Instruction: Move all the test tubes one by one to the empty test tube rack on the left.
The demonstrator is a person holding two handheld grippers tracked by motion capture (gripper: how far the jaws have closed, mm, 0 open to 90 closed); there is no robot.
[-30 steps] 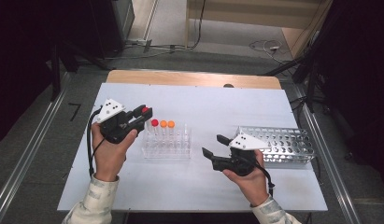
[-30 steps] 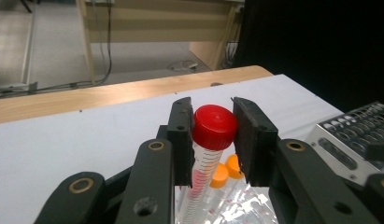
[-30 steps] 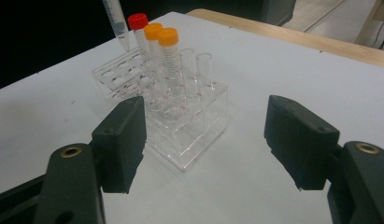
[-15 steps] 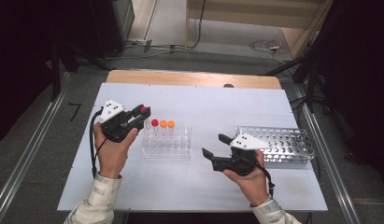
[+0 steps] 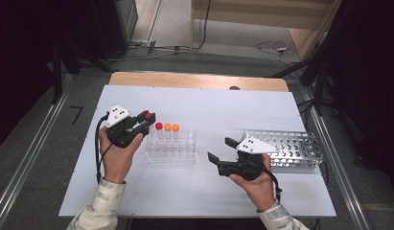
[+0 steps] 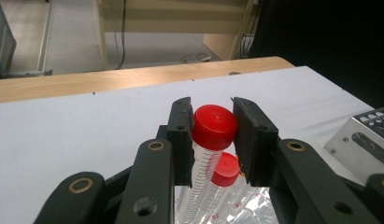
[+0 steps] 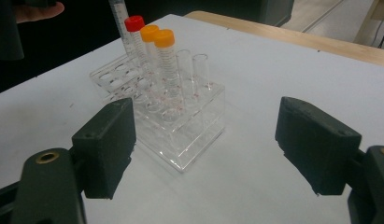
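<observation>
Caps [image 7: 134,23] – 2 red, 2 orange; rack [image 5: 170,153] clear; tongs [image 6: 213,135] black.

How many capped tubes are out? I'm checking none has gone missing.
4: a red-capped tube clamped in the left hand-held gripper, another red-capped tube and two orange-capped ones in the clear rack. Others may be hidden.
</observation>
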